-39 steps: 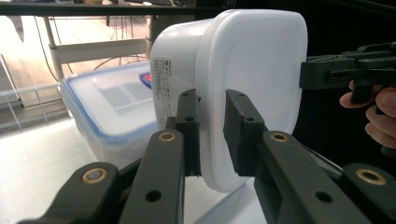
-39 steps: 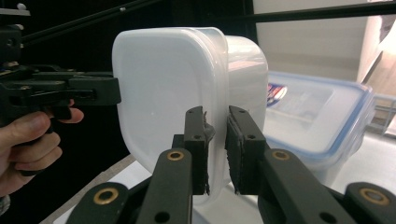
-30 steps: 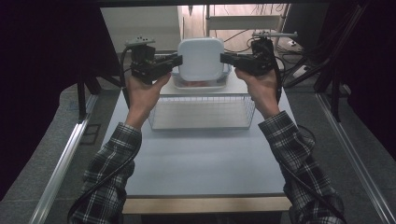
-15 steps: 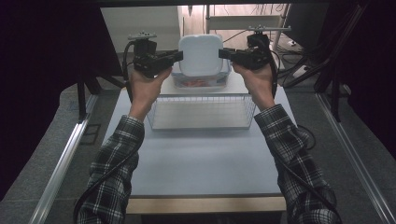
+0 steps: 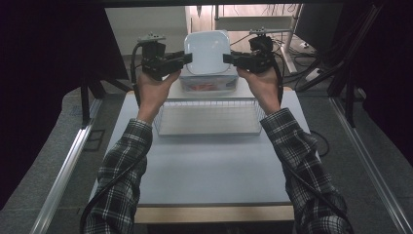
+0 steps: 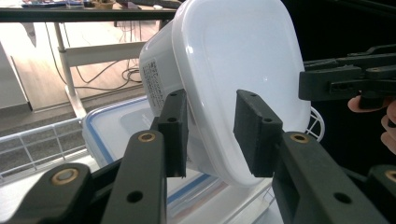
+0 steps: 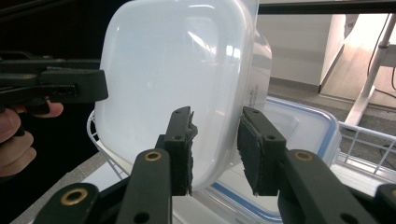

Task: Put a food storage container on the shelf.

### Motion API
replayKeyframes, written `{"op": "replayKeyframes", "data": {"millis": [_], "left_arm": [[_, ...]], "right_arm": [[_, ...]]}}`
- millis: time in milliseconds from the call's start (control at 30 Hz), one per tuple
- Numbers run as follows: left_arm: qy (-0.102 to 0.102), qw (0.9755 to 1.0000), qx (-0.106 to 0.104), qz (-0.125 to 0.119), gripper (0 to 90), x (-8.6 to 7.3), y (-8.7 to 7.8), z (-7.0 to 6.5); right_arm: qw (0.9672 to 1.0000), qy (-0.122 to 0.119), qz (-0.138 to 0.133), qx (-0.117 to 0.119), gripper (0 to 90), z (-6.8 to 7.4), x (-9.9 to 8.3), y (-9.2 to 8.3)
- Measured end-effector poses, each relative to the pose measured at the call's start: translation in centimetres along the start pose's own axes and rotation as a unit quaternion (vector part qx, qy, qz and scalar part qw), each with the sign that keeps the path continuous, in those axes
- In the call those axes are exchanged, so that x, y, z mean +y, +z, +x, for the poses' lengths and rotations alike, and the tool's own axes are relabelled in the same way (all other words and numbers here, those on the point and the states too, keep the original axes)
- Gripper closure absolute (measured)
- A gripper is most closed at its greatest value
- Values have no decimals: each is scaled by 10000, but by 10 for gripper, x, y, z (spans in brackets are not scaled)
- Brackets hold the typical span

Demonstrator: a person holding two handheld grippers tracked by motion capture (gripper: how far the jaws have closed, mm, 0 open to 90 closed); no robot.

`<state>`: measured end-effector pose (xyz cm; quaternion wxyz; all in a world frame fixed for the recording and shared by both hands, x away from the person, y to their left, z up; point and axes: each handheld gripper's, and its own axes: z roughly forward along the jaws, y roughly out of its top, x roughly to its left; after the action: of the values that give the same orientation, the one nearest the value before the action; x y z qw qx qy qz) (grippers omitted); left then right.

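High view showed my left tool [image 5: 187,58] and right tool [image 5: 227,59] flanking the white container [image 5: 208,51], tilted above a blue-rimmed box [image 5: 208,87] on the bench [image 5: 209,165]. Left gripper view: jaws had just been opening, its rim between them, pads apart from it. Right gripper view: the same.

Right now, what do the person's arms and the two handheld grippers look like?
Both forearms wear black-and-white plaid flannel sleeves, cuffs ending at the wrists. The left gripper and right gripper are matte black, with a grey three-cornered plate on top of the left one. Each has two flat black jaws with brass-coloured pivot pins and rectangular pads. A black cable trails along the right sleeve.
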<state>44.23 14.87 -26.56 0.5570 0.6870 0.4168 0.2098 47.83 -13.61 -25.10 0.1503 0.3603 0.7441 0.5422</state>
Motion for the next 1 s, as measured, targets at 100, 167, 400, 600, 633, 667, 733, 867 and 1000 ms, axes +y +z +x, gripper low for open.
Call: {"op": "replayKeyframes", "data": {"millis": [100, 167, 400, 600, 633, 667, 733, 867, 1000], "left_arm": [[139, 9997, 140, 114, 584, 1, 3, 0], [148, 9997, 96, 158, 556, 1, 5, 1], [52, 9999, 42, 122, 520, 1, 8, 5], [85, 9997, 209, 121, 453, 4, 11, 7], [110, 9996, 242, 127, 448, 4, 11, 7], [129, 9995, 273, 111, 444, 5, 12, 6], [172, 9993, 314, 126, 443, 7, 13, 7], [209, 9991, 349, 143, 470, 11, 16, 7], [77, 9997, 207, 117, 540, 13, 19, 10]], "right_arm": [[10000, -7, 49, -39, 628, 1, 0, 2], [10000, 18, 68, -60, 619, 0, 1, 3], [9999, 42, 88, -56, 597, -1, 3, 4], [9998, 135, 70, -90, 545, -3, 4, 8], [9998, 144, 56, -106, 536, -3, 5, 8], [9998, 129, 49, -148, 526, -3, 5, 9], [9997, 114, 8, -193, 521, -3, 6, 10], [9996, 32, -90, -258, 554, -1, 6, 11], [9992, -25, -200, -337, 607, -1, 8, 12]]}}
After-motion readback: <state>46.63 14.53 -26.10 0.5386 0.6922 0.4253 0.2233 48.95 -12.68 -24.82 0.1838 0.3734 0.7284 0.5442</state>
